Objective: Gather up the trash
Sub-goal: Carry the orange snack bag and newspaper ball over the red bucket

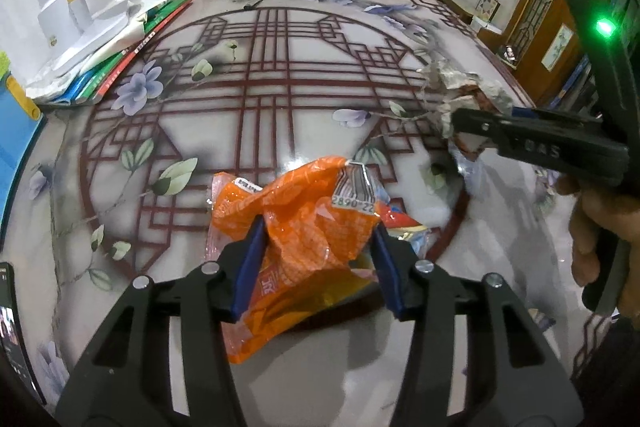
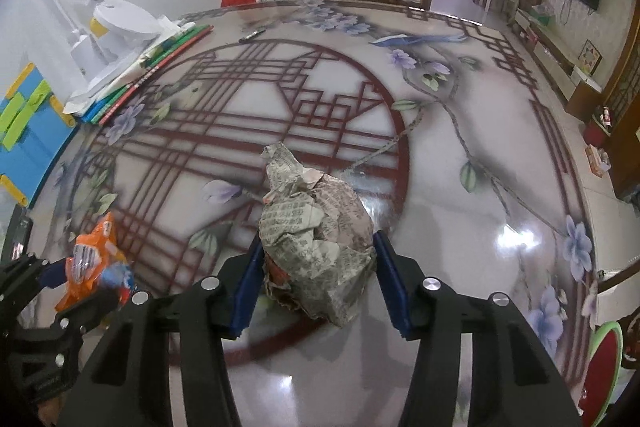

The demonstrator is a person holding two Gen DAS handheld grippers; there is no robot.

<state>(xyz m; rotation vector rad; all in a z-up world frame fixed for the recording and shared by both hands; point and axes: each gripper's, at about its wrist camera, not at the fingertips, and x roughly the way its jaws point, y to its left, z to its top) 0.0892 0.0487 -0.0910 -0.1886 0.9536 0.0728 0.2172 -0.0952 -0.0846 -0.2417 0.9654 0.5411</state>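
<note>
wrapper (image 1: pixel 304 227): orange, crinkled, barcode showing, clamped in left gripper (image 1: pixel 318 259) near table (image 1: pixel 280 131) front | newspaper ball (image 2: pixel 320 227): grey, crumpled, clamped in right gripper (image 2: pixel 316 283) | books (image 1: pixel 120 67) stacked at left edge; middle bare

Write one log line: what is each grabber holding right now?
left gripper: shut on crinkled orange plastic snack wrapper | right gripper: shut on crumpled newspaper ball | both over patterned glossy table
</note>
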